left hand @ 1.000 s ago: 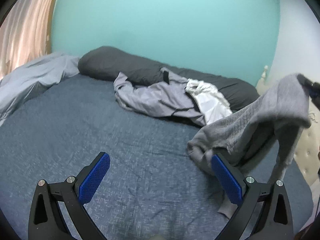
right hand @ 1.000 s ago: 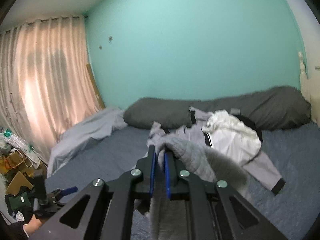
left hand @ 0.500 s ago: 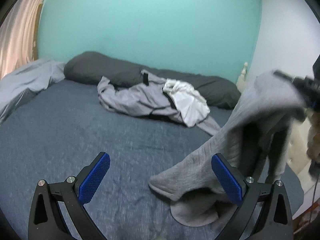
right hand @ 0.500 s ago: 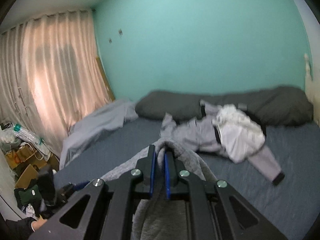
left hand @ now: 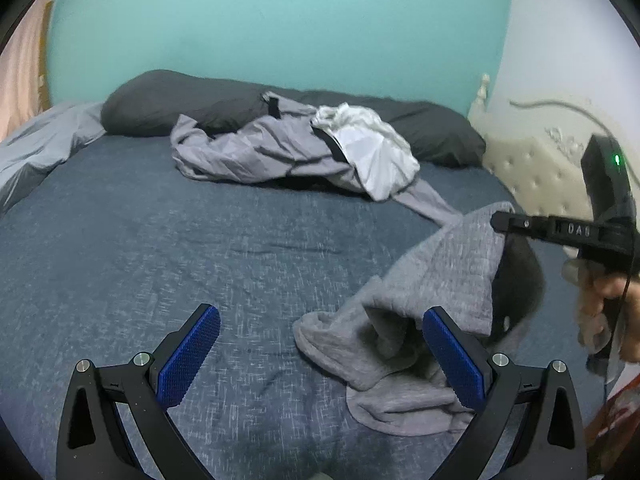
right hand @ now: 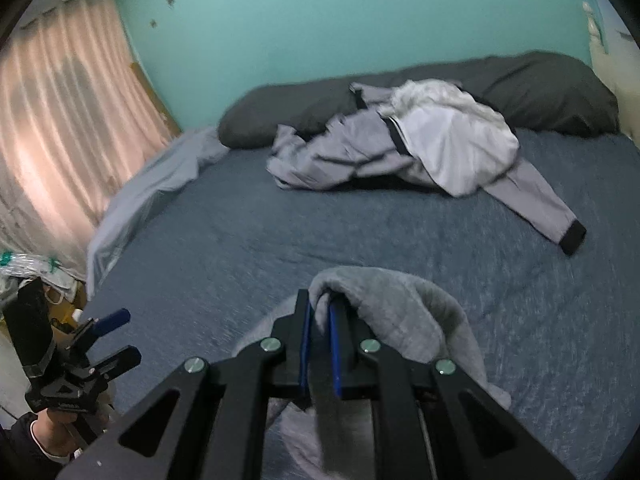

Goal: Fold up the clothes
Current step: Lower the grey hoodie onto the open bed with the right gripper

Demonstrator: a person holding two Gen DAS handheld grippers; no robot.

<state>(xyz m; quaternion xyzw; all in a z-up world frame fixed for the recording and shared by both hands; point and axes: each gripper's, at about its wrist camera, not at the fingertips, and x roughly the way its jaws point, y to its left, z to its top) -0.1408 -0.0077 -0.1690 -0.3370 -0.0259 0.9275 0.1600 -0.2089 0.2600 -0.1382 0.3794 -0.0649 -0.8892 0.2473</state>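
While the right gripper pinches a fold of the heather-grey knitted sweatshirt between its blue pads, the garment hangs from that grip and trails down onto the blue-grey bedspread near the bed's right edge, its lower part bunched in a loose heap. The left gripper hovers low over the near edge of the bed with its jaws spread wide and nothing between them; its right finger sits just in front of the heaped cloth, though whether they touch I cannot tell. Toward the head of the bed, a pale lilac-grey jacket with black cuffs lies crumpled with a white garment on top of it, both against a long charcoal bolster pillow. A light grey sheet is rumpled along the bed's left edge.
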